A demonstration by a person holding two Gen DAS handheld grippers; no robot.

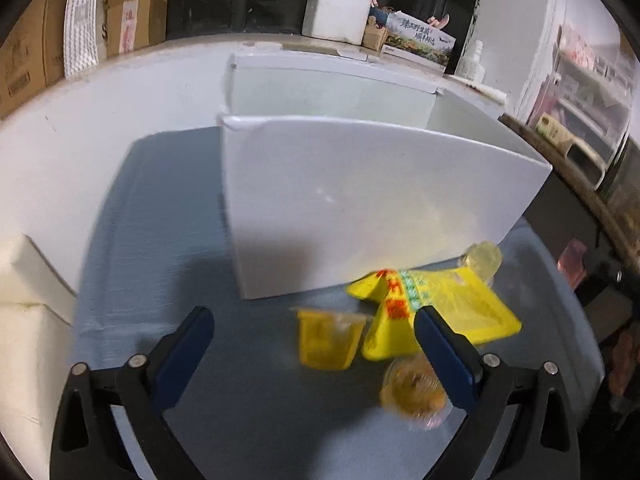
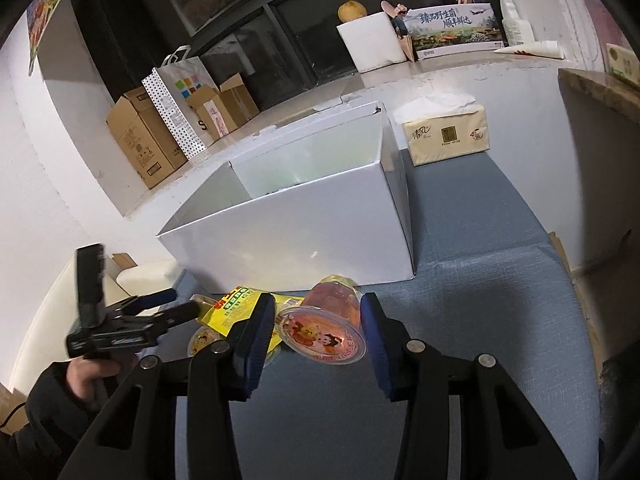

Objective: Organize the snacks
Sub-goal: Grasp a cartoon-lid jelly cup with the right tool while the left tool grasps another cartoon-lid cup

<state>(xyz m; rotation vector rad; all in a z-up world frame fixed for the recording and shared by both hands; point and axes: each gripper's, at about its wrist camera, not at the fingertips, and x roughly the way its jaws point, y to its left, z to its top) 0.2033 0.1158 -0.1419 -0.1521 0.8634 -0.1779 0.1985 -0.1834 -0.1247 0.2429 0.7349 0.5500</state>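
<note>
The right gripper (image 2: 318, 334) stands with its blue pads on either side of a pink jelly cup (image 2: 326, 330) that lies on its side, printed lid toward the camera. The pads flank the cup closely, but whether they press it or merely bracket it I cannot tell. Just left of that cup, partly behind the left pad, lies a yellow snack packet (image 2: 236, 306), and beneath it a round orange jelly cup (image 2: 204, 340) peeks out.

The left gripper (image 1: 314, 330) is spread wide and holds nothing. Between its fingers, nearer the right one, sits a yellow jelly cup (image 1: 328, 338) on the blue cloth (image 1: 180, 240); the yellow packet lies behind the right fingertip, and the orange cup is blurred low beside that finger. A pale clear cup (image 1: 484, 258) lies beyond the packet, against the box.

Directly ahead of both grippers stands a large white box (image 2: 288, 240), open at the top — the snacks all lie at the foot of its near wall. Beyond its right corner rests a tissue pack (image 2: 446, 134).
</note>
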